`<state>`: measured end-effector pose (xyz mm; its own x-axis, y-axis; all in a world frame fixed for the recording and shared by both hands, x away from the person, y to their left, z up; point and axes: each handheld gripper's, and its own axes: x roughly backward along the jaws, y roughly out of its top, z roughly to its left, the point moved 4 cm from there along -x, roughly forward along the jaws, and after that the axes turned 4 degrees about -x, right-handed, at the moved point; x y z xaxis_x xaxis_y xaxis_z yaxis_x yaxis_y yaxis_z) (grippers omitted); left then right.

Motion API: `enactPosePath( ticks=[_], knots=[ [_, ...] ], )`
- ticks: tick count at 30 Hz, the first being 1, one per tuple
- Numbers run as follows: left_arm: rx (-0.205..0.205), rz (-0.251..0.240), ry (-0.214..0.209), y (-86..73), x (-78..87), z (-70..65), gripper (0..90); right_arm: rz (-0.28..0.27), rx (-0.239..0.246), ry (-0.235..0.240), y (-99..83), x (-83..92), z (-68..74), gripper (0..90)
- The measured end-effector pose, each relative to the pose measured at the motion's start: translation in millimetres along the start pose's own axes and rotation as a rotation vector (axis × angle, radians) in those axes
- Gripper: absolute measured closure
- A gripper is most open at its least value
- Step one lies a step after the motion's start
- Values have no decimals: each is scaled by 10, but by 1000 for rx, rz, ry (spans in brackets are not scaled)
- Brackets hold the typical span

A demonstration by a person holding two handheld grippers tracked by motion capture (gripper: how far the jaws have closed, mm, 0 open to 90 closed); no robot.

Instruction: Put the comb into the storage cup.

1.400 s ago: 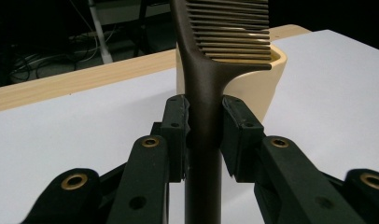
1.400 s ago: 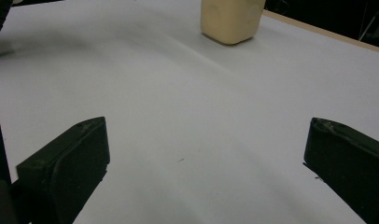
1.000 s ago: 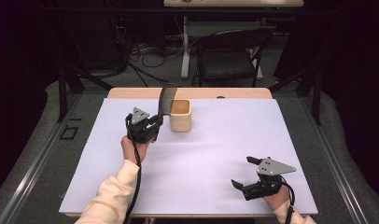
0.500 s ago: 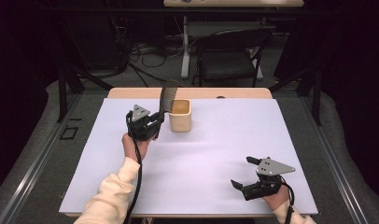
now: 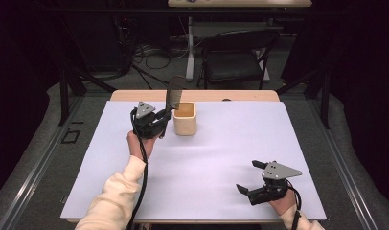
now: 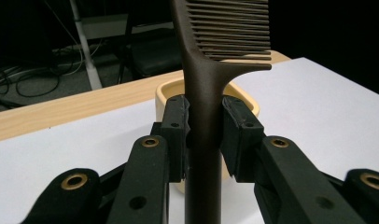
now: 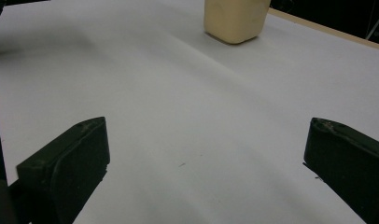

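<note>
My left gripper (image 5: 160, 120) is shut on the handle of a dark brown comb (image 5: 175, 93), which stands upright with its teeth at the top. It hovers just left of a beige cup (image 5: 185, 120) near the table's far edge. In the left gripper view both pads clamp the comb's handle (image 6: 202, 74), and the cup's rim (image 6: 243, 100) lies right behind it. My right gripper (image 5: 247, 176) rests near the front right of the table, jaws wide apart with nothing between them. The right gripper view has that gripper (image 7: 201, 158) over bare white surface, with the cup (image 7: 234, 16) far ahead.
The white sheet (image 5: 221, 153) covers most of a wooden table (image 5: 135, 95), whose far edge shows as a bare strip. A black chair (image 5: 235, 57) and cables stand on the floor beyond the table. Dark rails run along both sides.
The left gripper with the comb has edged slightly right and up, toward the cup. The right gripper has not moved.
</note>
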<state>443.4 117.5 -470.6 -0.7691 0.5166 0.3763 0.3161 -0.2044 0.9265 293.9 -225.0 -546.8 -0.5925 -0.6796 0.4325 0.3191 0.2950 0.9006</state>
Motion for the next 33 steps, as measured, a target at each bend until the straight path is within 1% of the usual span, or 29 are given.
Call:
enactPosePath(
  ticks=[8, 14, 15, 33],
  knots=[
    [-5, -6, -8, 59, -29, -29, 722, 0, -4, -1, 0, 9, 3, 0],
    [0, -18, -16, 127, -59, -31, 722, -3, -4, -3, -1, 8, 1, 0],
    [-6, -19, -15, 139, -64, -28, 722, -3, -5, -3, -1, 9, 3, 0],
    [-4, -36, -9, 299, -162, -8, 722, -2, -5, -3, -3, 10, 0, 0]
  ],
)
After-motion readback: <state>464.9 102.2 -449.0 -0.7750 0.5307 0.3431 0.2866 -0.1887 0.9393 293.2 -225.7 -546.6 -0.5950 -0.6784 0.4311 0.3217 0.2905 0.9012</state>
